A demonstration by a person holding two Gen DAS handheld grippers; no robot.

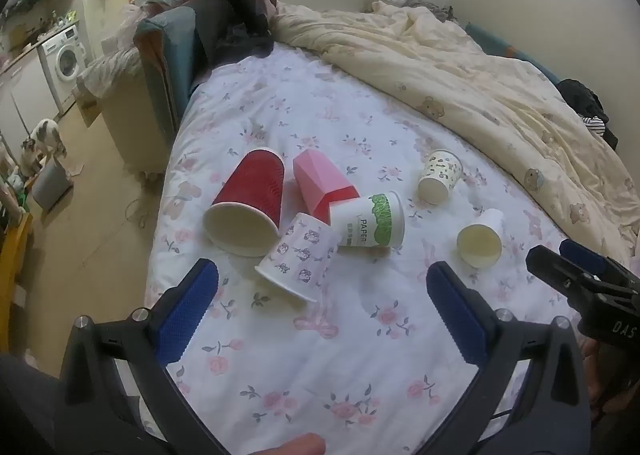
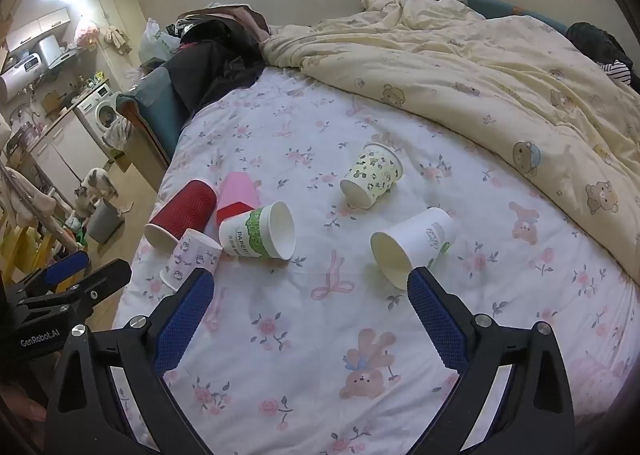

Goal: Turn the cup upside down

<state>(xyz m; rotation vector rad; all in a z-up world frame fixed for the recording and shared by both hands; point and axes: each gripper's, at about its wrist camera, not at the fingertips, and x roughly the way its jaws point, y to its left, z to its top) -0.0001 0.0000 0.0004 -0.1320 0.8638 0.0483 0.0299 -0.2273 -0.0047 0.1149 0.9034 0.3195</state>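
Note:
Several cups lie on their sides on the floral bed sheet point(image 1: 312, 355). A red ribbed cup point(image 1: 248, 207), a pink faceted cup point(image 1: 324, 183), a purple-print cup point(image 1: 298, 257) and a green "PAPER" cup point(image 1: 370, 221) are clustered together. A spotted cup point(image 1: 440, 175) and a plain white cup point(image 1: 480, 239) lie to the right. My left gripper point(image 1: 322, 287) is open and empty, just short of the purple-print cup. My right gripper point(image 2: 310, 287) is open and empty, with the white cup point(image 2: 412, 243) by its right finger and the "PAPER" cup point(image 2: 260, 231) ahead.
A cream bear-print duvet point(image 1: 480, 87) is bunched over the far and right side of the bed. Dark clothes and bags point(image 1: 224, 15) pile at the headboard. The bed's left edge drops to the floor, with a cat point(image 1: 44, 143), a bin and a washing machine point(image 1: 64, 55).

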